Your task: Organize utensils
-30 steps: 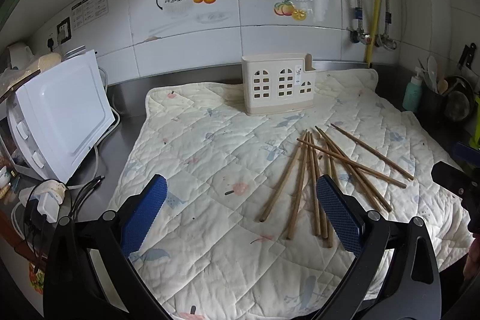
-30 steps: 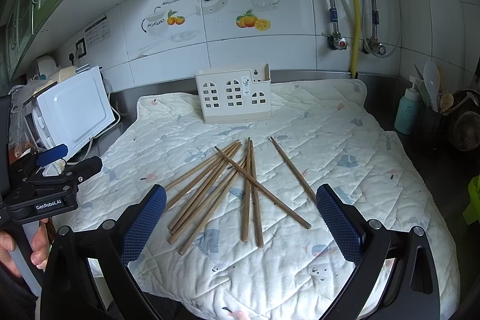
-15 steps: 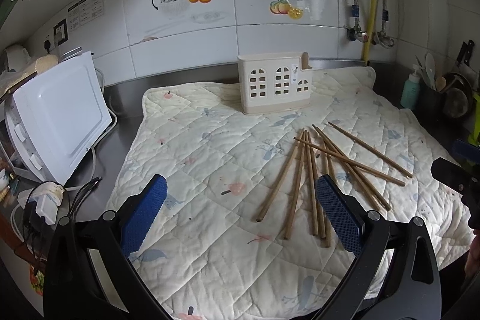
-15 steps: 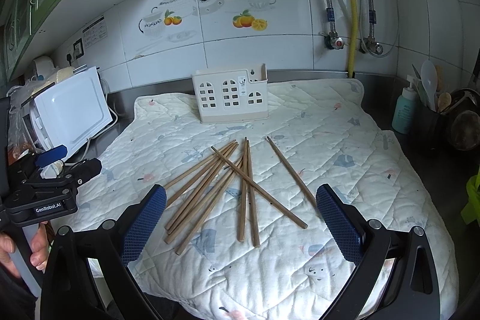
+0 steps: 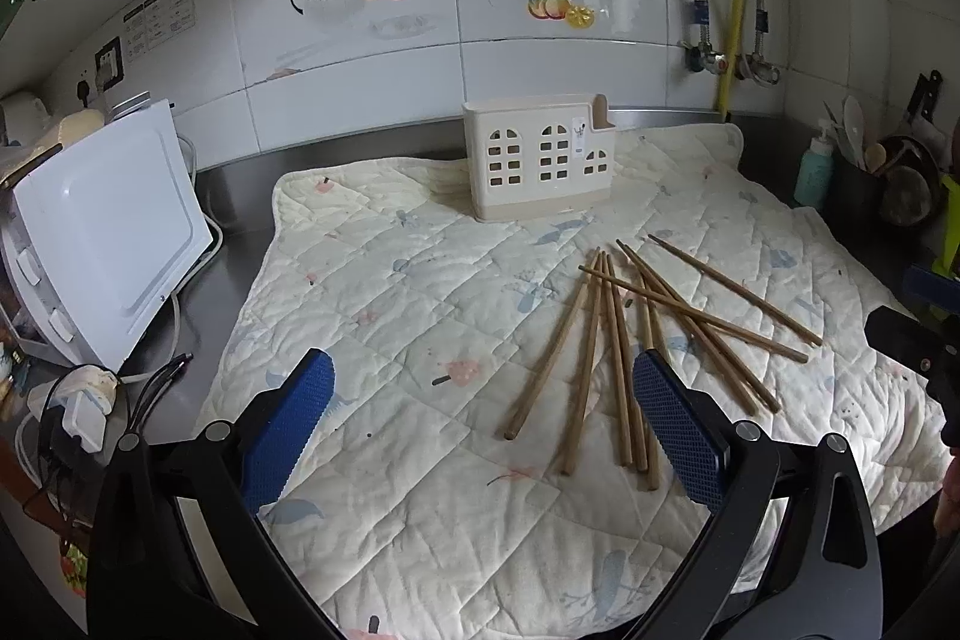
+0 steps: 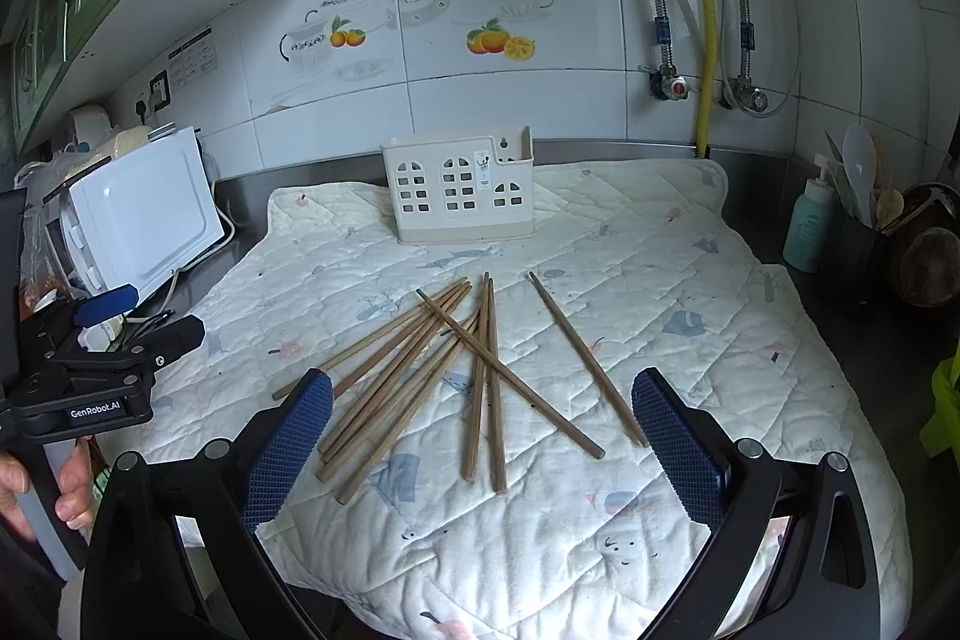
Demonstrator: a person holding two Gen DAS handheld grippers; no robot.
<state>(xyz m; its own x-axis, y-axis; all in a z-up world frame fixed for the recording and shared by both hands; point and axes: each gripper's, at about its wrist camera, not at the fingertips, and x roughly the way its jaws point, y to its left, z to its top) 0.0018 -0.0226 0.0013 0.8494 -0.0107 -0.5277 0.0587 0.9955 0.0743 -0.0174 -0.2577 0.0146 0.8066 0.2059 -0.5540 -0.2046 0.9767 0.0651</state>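
Observation:
Several brown wooden chopsticks (image 5: 645, 334) lie scattered and crossed on a cream quilted mat (image 5: 420, 316); they also show in the right wrist view (image 6: 456, 370). A cream utensil holder (image 5: 540, 172) with window cut-outs stands upright at the mat's back edge, also in the right wrist view (image 6: 459, 190). My left gripper (image 5: 480, 424) is open and empty, low over the mat's near side, left of the chopsticks. My right gripper (image 6: 480, 436) is open and empty above the near ends of the chopsticks. The left gripper's body shows at the left of the right wrist view (image 6: 102, 370).
A white microwave (image 5: 102, 232) stands at the left with cables and a plug (image 5: 84, 400) beside it. A teal bottle (image 6: 810, 226) and a dark pot of utensils (image 6: 864, 232) stand at the right. The tiled wall with pipes (image 6: 705, 10) is behind.
Both views have shifted slightly: the holder and chopsticks sit a little more left and lower in frame. Nothing on the mat has moved; both grippers stay open.

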